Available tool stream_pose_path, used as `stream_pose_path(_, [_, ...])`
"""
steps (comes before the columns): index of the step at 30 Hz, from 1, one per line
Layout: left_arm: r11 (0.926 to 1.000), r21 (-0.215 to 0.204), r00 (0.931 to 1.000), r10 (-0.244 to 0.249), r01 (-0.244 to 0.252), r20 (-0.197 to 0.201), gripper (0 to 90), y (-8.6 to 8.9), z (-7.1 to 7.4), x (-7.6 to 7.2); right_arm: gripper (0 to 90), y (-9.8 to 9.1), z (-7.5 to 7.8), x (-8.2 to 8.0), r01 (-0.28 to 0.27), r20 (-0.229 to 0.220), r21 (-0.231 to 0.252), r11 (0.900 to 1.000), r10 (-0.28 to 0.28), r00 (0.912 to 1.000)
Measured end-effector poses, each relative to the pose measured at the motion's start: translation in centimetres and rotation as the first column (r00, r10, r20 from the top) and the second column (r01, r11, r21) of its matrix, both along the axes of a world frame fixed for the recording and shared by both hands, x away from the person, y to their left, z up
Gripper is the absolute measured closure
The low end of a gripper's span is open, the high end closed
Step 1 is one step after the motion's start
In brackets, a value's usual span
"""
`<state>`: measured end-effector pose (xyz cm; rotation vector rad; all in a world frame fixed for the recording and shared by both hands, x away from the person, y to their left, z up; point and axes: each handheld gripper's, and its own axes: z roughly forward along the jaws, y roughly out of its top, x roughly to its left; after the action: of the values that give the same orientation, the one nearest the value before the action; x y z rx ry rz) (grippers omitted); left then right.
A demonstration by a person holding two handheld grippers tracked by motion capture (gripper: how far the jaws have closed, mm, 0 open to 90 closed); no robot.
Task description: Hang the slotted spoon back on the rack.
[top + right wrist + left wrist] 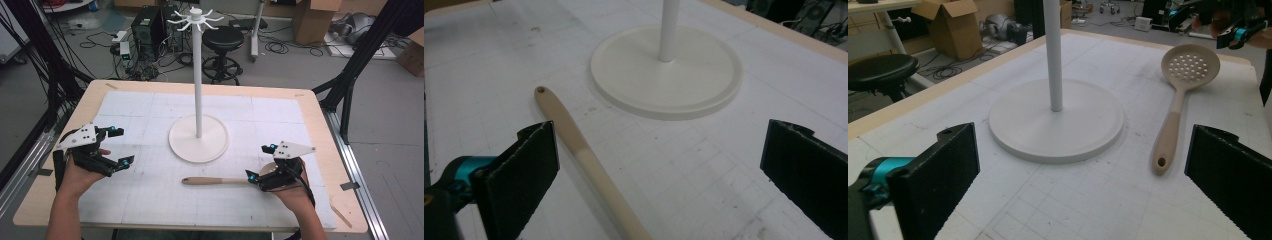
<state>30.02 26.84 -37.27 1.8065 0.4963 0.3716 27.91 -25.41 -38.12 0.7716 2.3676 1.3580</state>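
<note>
The slotted spoon (220,180) lay flat on the tabletop (310,115), its bowl beneath the gaping right tongs (261,161); the left tongs (121,145), also gaping, hung well apart.

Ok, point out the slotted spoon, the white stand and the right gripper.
slotted spoon (1191,65), left gripper view, on its perforated bowl.
white stand (198,142), high view, on its round base.
right gripper (260,163), high view, between its open jaws.

No legible text, label, brand or number appears. The white mat (150,107) carries only a printed grid.
</note>
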Motion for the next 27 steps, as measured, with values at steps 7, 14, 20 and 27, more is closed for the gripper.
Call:
stream_pose_path(7, [1.0, -0.005, 1.0, 0.002, -0.002, 0.007, 1.7, 0.0, 0.1, -0.1, 4.8, 2.2, -0.3, 0.4, -0.057, -0.009, -0.068, 0.9961, 0.056, 0.9984])
stream_pose_path(14, [1.0, 0.004, 1.0, -0.006, 0.006, 0.004, 1.7, -0.1, 0.1, -0.2, 14.9, 4.1, -0.1, 0.9, -0.106, -0.023, -0.11, 0.9883, 0.104, 0.9943])
stream_pose_path(20, [1.0, 0.0, 1.0, -0.003, 0.003, 0.005, 1.7, 0.1, 0.1, -0.2, 16.3, 5.7, -0.5, 1.2, -0.154, -0.059, -0.164, 0.9744, 0.146, 0.9875])
stream_pose_path(27, [0.9999, 0.01, 1.0, -0.005, 0.005, 0.0, 1.7, -0.1, -0.1, -0.1, 22.7, 7.5, -1.1, 1.7, -0.233, -0.139, -0.235, 0.9437, 0.205, 0.9689])
